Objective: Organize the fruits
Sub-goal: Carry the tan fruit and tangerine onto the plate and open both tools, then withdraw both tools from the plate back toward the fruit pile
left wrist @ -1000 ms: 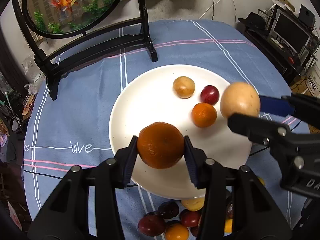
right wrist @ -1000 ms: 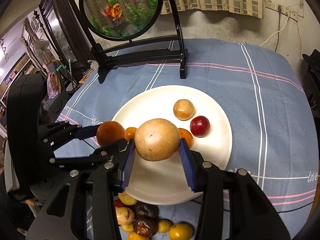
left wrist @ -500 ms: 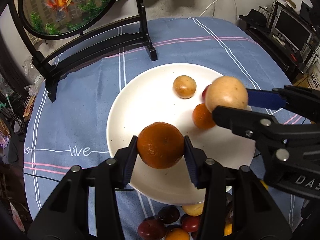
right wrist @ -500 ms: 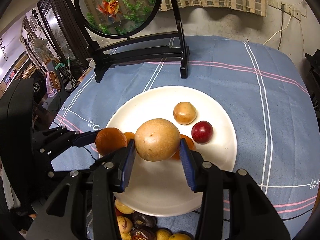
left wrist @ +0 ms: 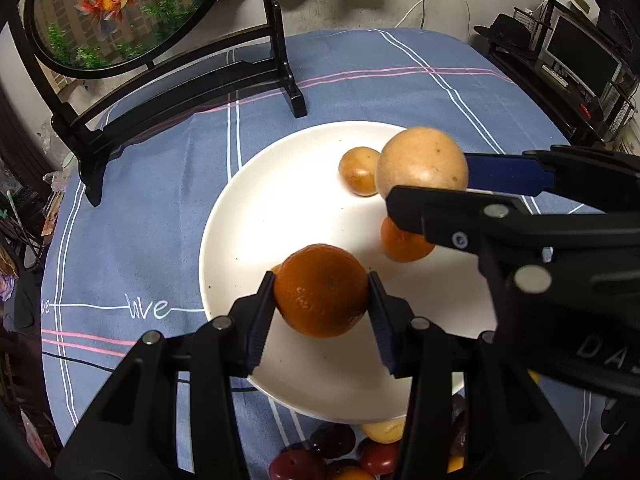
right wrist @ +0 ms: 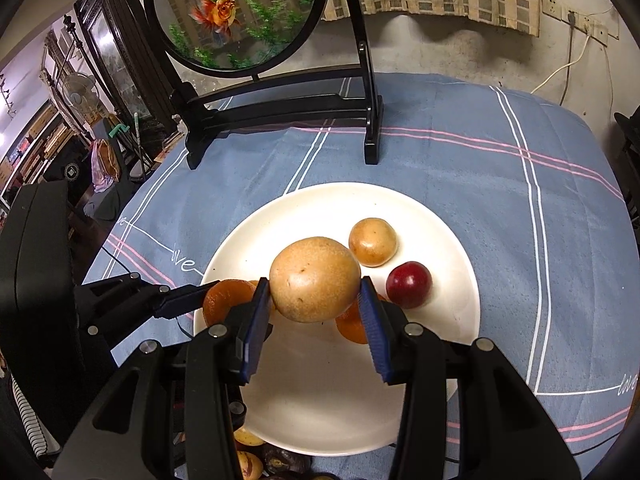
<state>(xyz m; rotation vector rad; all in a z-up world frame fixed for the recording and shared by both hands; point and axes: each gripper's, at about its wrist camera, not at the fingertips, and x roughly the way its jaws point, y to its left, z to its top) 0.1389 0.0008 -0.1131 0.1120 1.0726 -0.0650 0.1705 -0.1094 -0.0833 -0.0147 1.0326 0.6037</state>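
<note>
Centrally, 2 fruits are carried over the white plate point(left wrist: 248, 216). The left gripper point(left wrist: 321, 294) pinches a large orange point(left wrist: 321, 291) between its blue pads, above the plate's near-left part. The right gripper point(right wrist: 316, 300) pinches a tan round fruit point(right wrist: 315, 279) in the same way, above the plate's middle. Whether either fruit touches the plate cannot be told.

Already lying on the plate are 3 fruits: a small tan fruit point(right wrist: 373, 242), a red plum point(right wrist: 409, 284) and a small orange point(left wrist: 402, 245), the last partly hidden under the right gripper.

Step in hand, as judged: the placing of both held fruits onto the plate. The next move calls for lowering each fruit onto a bare patch and then spreading the jaws. The right-hand fruit hangs close over the small orange and near the small tan fruit, so its set-down spot must avoid knocking these; round fruit may roll.

Around: a heap of unsorted fruits point(left wrist: 340, 452) lies on the blue tablecloth point(left wrist: 360, 72) by the plate's near rim. A goldfish screen on a black stand point(right wrist: 240, 16) stands behind, well apart.
</note>
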